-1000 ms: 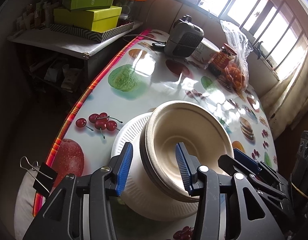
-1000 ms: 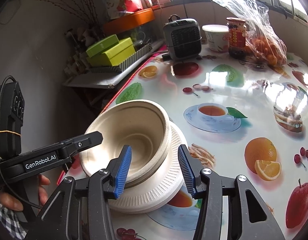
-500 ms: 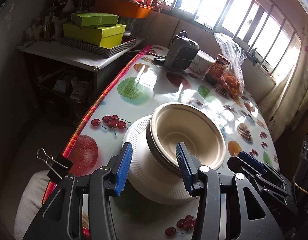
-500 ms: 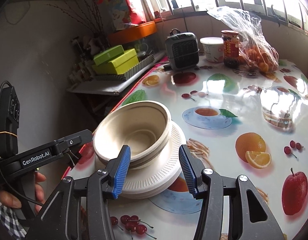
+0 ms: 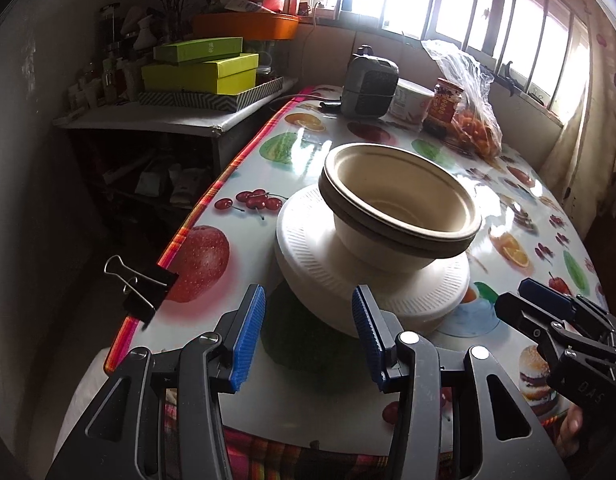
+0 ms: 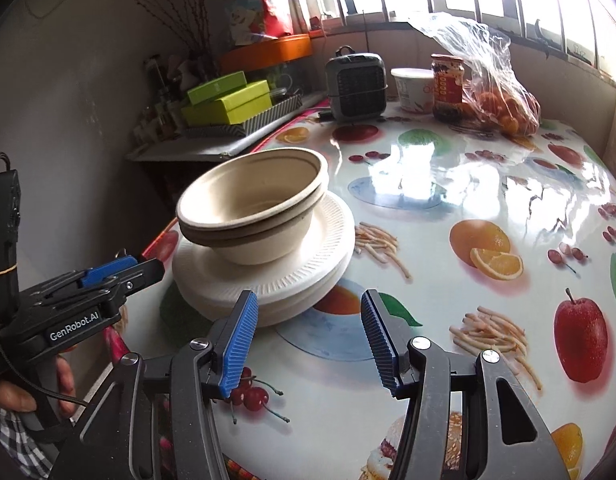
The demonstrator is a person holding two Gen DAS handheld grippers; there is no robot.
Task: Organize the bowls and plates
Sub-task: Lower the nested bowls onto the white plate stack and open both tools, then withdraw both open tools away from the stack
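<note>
Left wrist view: the left gripper (image 5: 308,336) has its jaws released, the blue pads apart with nothing clamped between them. Beyond the pad tips, and apart from them, sits the stack of white paper plates (image 5: 372,292) on the fruit-printed worktop (image 5: 520,216), near the worktop's left edge. The near rim of the plates shows through the gap between the jaws, closer to the right pad than to the left one, but neither pad touches it. On the plates stand two nested beige bowls (image 5: 396,204), upright, slightly off-centre toward the far right of the stack. A black binder clip (image 5: 143,288) grips the worktop's edge to the left of the jaws. At the lower right the right gripper (image 5: 556,312) comes into view, pointing at the same stack from the other side.

Right wrist view: the right gripper (image 6: 308,340) also has released jaws, which have just been opening, with nothing between them but bare worktop (image 6: 448,184). The stack of white paper plates (image 6: 267,280) lies ahead and to the left; its near rim sits just above the left pad's tip, without touching it that I can tell. The nested beige bowls (image 6: 251,208) rest on top, tilted a little. The left gripper (image 6: 119,270) reaches in from the left, its tip close beside the plates. A grey heater (image 6: 356,84), a jar (image 6: 447,80) and a plastic bag of oranges (image 6: 496,100) stand at the worktop's far end.
</note>
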